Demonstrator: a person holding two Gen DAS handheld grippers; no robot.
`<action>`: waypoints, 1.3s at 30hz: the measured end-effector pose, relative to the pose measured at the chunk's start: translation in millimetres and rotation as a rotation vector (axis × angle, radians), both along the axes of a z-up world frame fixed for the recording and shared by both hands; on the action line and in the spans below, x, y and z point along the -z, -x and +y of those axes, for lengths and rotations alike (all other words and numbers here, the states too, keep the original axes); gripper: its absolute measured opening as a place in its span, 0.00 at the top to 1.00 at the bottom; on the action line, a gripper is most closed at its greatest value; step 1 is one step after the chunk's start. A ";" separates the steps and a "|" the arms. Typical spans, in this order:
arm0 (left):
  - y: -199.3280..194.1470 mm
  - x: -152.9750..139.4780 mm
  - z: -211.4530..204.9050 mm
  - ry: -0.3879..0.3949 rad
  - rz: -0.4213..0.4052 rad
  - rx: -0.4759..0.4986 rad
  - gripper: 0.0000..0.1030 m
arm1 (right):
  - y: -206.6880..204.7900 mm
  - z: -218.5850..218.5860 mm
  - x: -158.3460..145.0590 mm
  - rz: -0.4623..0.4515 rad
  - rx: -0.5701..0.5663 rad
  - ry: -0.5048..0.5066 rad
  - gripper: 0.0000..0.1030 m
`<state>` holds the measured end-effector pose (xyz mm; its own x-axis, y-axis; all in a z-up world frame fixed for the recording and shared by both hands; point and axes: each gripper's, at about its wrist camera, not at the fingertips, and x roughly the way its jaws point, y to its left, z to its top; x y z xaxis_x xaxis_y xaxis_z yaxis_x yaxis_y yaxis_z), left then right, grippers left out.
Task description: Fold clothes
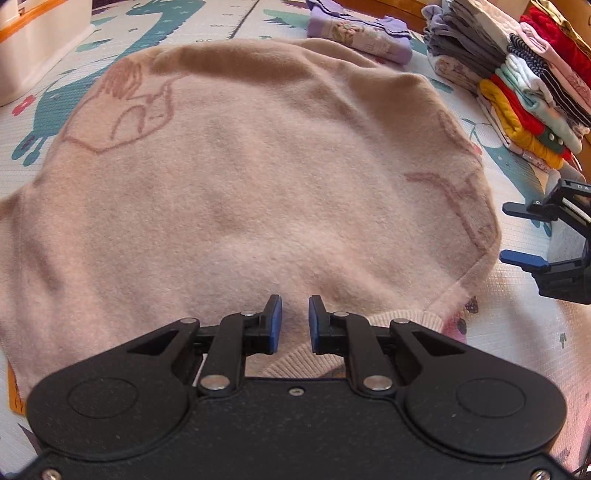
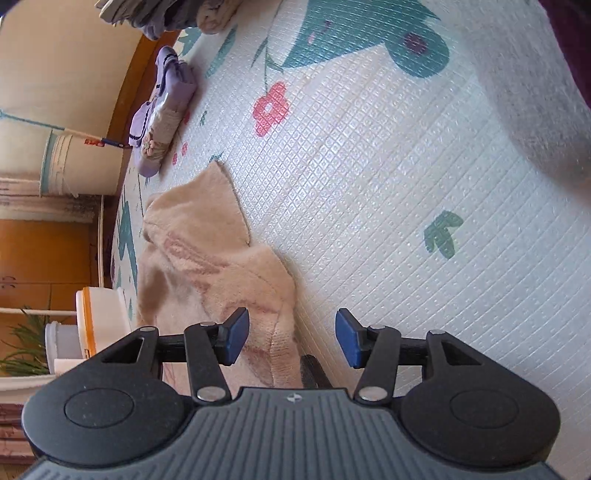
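A pale pink fleece garment [image 1: 258, 177] with a faint animal print lies spread flat on the play mat, filling most of the left wrist view. My left gripper [image 1: 295, 321] hovers over its near edge, close to the ribbed cuff [image 1: 303, 362]. Its blue pads stand a small gap apart with nothing between them. My right gripper [image 2: 291, 336] is turned on its side at the garment's right edge [image 2: 221, 280], wide open and empty. It also shows as the right gripper [image 1: 517, 234] at the right rim of the left wrist view.
A folded lilac garment [image 1: 362, 33] lies beyond the pink one. A tall stack of folded clothes [image 1: 517, 81] stands at the back right. A white box with an orange rim [image 1: 37, 44] sits at the back left. The patterned mat [image 2: 369, 184] stretches to the right.
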<state>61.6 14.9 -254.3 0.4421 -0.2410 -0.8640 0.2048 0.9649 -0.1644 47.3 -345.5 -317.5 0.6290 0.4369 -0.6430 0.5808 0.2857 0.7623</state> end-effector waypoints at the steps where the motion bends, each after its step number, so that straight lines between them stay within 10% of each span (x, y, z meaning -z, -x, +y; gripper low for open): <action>1: 0.7 1.4 -5.3 0.001 0.002 0.015 0.89 | 4.0 -1.4 6.9 -0.004 0.042 -0.040 0.48; 18: -1.2 13.7 -12.3 0.023 0.029 0.002 0.89 | -14.2 24.4 64.3 -0.234 0.191 -0.497 0.45; 34: -0.2 14.8 -11.9 0.024 0.037 0.001 0.86 | -34.7 -3.3 -34.3 -0.347 0.109 -0.013 0.87; 39: -2.1 14.8 -11.0 0.028 0.044 -0.001 0.84 | -14.4 -12.1 -30.2 -0.193 0.061 0.204 0.93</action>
